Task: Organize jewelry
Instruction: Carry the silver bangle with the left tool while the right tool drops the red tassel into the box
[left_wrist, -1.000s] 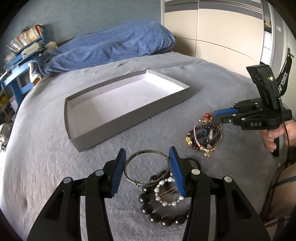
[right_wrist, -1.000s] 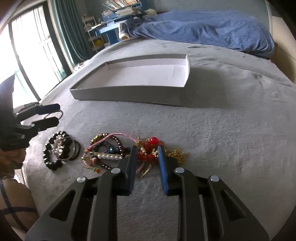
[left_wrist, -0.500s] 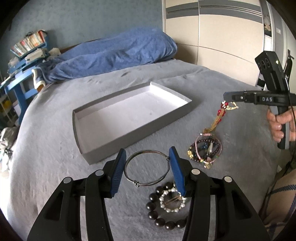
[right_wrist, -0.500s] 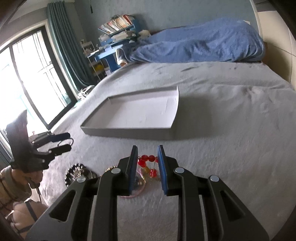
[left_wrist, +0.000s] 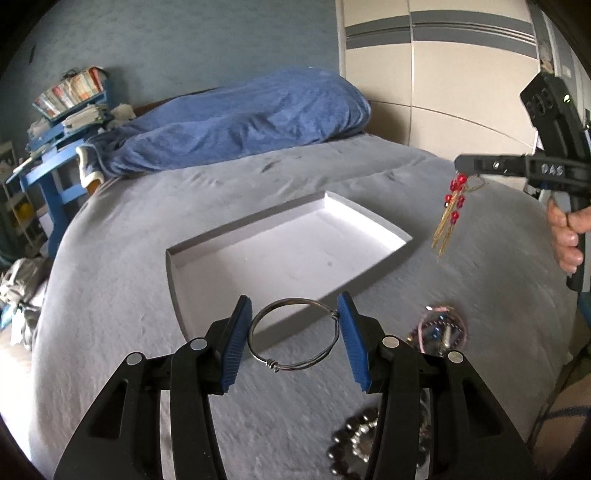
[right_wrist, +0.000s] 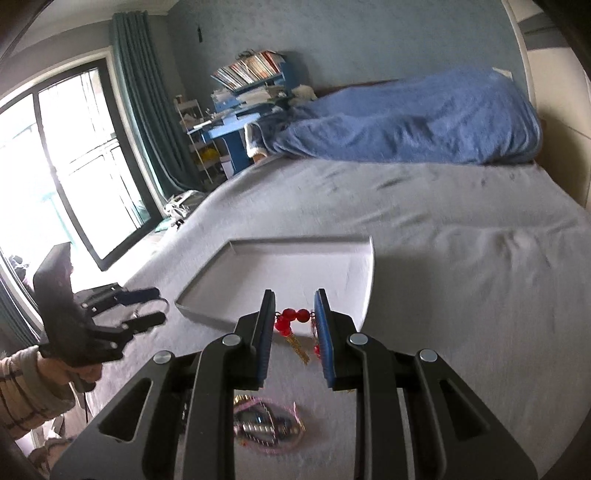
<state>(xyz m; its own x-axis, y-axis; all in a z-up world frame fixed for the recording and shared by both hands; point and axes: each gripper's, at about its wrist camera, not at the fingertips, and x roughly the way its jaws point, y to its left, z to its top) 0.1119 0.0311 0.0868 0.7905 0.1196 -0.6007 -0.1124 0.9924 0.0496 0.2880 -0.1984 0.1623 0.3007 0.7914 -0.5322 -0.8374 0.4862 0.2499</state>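
Note:
My left gripper (left_wrist: 293, 325) is shut on a thin metal wire bangle (left_wrist: 293, 334), held in the air in front of the grey shallow tray (left_wrist: 288, 251) on the bed. My right gripper (right_wrist: 293, 317) is shut on a red-bead and gold-tassel piece (right_wrist: 291, 321), which hangs free above the bed; in the left wrist view that piece (left_wrist: 452, 206) dangles from the right gripper (left_wrist: 461, 166) to the right of the tray. The tray (right_wrist: 295, 273) holds nothing. A tangle of bead bracelets (left_wrist: 439, 332) and a dark bead bracelet (left_wrist: 354, 446) lie on the bedcover below.
A blue duvet (left_wrist: 229, 122) is heaped at the head of the grey bed (left_wrist: 110, 295). A blue desk with books (right_wrist: 240, 122) stands beyond it, beside a large window (right_wrist: 55, 177). A wardrobe (left_wrist: 443, 74) rises at the right. A person's hand (left_wrist: 569, 236) grips the right handle.
Both grippers rose off the bed. The right one lifted the red tassel piece out of the bracelet tangle; the left one lifted the wire bangle away from the dark bead bracelet.

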